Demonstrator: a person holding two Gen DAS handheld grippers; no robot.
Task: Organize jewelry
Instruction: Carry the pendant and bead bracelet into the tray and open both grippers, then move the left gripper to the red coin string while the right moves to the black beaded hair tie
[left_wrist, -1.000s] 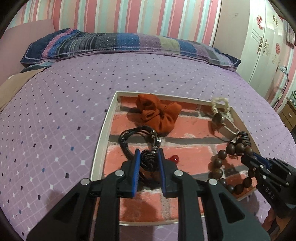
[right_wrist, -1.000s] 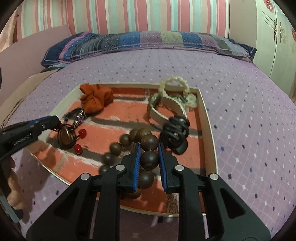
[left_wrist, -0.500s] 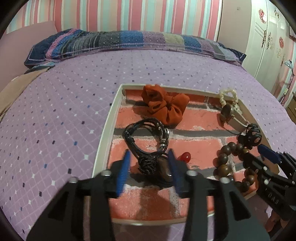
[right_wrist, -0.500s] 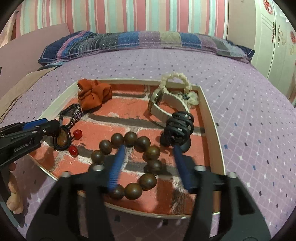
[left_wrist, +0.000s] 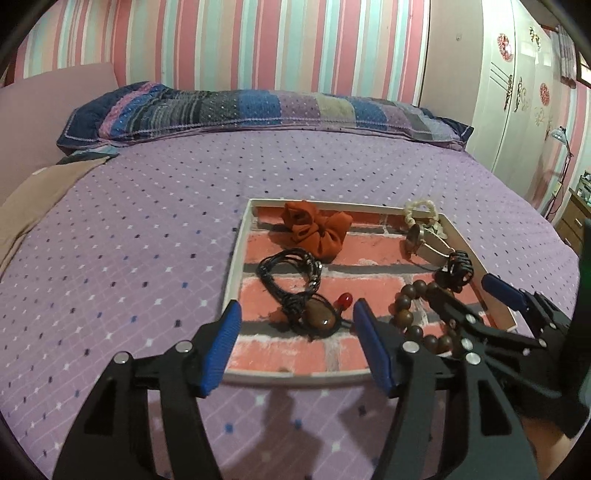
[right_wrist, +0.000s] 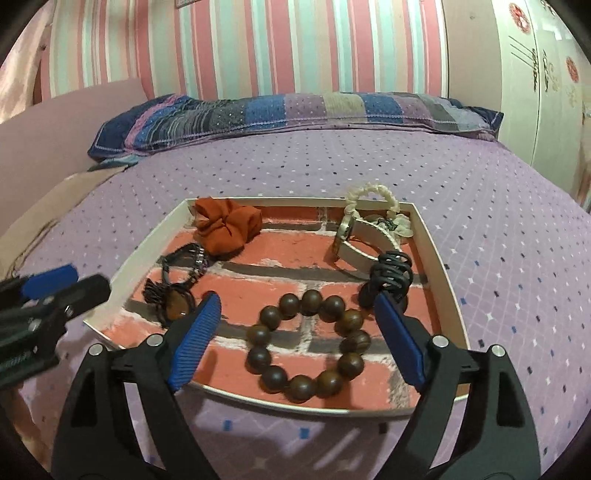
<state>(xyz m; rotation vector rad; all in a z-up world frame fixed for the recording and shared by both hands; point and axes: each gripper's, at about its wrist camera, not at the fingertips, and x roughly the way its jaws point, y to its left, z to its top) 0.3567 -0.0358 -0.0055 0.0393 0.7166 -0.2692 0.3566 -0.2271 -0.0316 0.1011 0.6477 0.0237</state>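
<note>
A white-rimmed tray (left_wrist: 234, 266) (right_wrist: 439, 273) with a brick-print floor lies on the purple bedspread. In it are an orange scrunchie (left_wrist: 317, 232), a black cord necklace (left_wrist: 288, 266) with a brown pendant (left_wrist: 321, 317) (right_wrist: 175, 301), a wooden bead bracelet (right_wrist: 275, 378) (left_wrist: 404, 317), a black spiral hair tie (right_wrist: 391, 273) and a white-strap watch (right_wrist: 365, 236). My left gripper (left_wrist: 295, 314) (right_wrist: 86, 278) hangs over the tray's near left corner, jaws opening, pendant lying untouched between them. My right gripper (right_wrist: 297, 301) (left_wrist: 460, 290) is opening above the bead bracelet, touching nothing.
A cream braided loop (right_wrist: 369, 192) rests in the tray's far right corner. A patchwork pillow (left_wrist: 258, 110) lies across the head of the bed. A beige cloth (left_wrist: 37, 195) lies at the left edge, and a white wardrobe (left_wrist: 517, 110) stands to the right.
Both grippers went from shut to wide open, the left letting go of the necklace pendant and the right the bead bracelet. Both then drew back and up from the tray.
</note>
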